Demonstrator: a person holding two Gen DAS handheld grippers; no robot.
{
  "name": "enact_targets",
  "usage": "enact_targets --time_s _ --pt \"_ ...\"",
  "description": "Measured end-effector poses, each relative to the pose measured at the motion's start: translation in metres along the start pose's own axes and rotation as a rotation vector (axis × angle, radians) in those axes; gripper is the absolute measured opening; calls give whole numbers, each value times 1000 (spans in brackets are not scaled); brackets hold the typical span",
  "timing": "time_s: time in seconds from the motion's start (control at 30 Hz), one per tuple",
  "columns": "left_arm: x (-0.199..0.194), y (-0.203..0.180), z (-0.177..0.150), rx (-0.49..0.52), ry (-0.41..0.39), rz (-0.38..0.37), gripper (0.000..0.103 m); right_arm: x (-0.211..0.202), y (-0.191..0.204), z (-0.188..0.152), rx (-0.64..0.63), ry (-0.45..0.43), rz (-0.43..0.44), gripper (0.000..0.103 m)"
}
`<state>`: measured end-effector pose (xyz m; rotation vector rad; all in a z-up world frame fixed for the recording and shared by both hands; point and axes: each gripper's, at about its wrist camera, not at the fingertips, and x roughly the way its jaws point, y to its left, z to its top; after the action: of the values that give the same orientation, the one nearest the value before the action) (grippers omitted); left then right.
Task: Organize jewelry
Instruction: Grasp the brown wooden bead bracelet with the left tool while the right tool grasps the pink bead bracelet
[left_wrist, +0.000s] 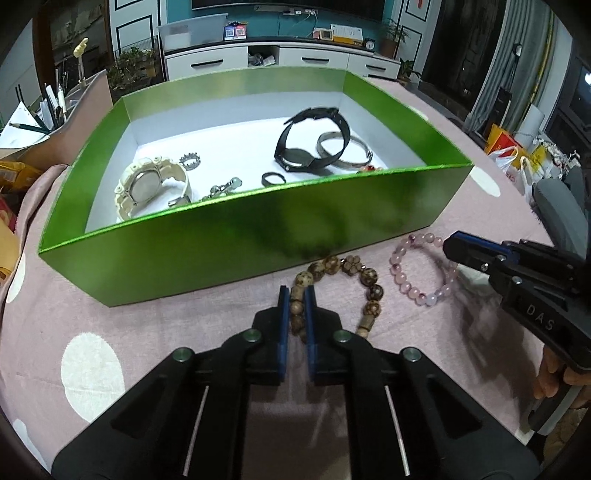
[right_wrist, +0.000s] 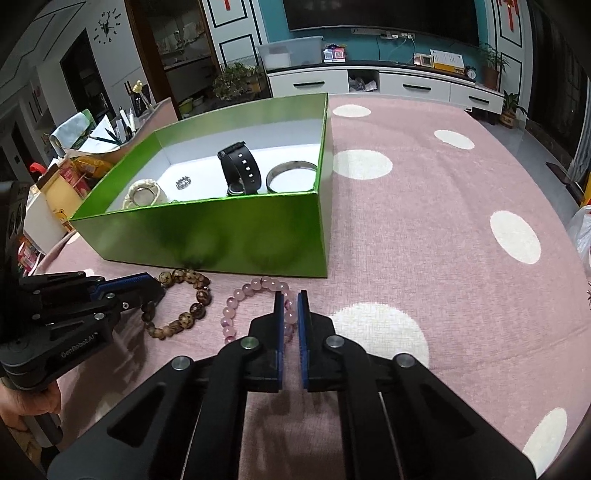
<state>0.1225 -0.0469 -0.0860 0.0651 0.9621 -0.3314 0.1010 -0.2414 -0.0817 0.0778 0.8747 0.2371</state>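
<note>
A green box (left_wrist: 236, 236) with a white floor holds a white watch (left_wrist: 147, 188), a black watch (left_wrist: 314, 147), a silver bangle (left_wrist: 347, 147), a small crown ring (left_wrist: 190, 160) and a black ring (left_wrist: 274, 178). In front of it, on the pink cloth, lie a brown bead bracelet (left_wrist: 369, 280) and a pink bead bracelet (left_wrist: 410, 284). My left gripper (left_wrist: 297, 291) is shut on the brown bracelet's left side. My right gripper (right_wrist: 291, 297) is shut on the pink bracelet (right_wrist: 243, 299) at its right side. Both bracelets still rest on the cloth.
The box (right_wrist: 221, 240) stands on a pink cloth with white dots (right_wrist: 443, 221). To the left are a pen holder (left_wrist: 55, 110) and snack packets (right_wrist: 66, 177). Bags (left_wrist: 517, 158) lie off the right edge. A TV cabinet (right_wrist: 388, 85) stands behind.
</note>
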Motion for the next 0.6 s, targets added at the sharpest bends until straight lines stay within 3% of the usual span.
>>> enact_targets --time_s 0.27,0.37,0.6 --pt "-14 7 -2 -34 -13 -17 8 1 -7 -5 49 25 20 11" --pt "-11 11 -5 -48 2 -21 8 5 -7 -7 48 35 -9 18" --pt "-3 13 -10 -49 22 -18 8 9 4 -9 -24 40 -59 18"
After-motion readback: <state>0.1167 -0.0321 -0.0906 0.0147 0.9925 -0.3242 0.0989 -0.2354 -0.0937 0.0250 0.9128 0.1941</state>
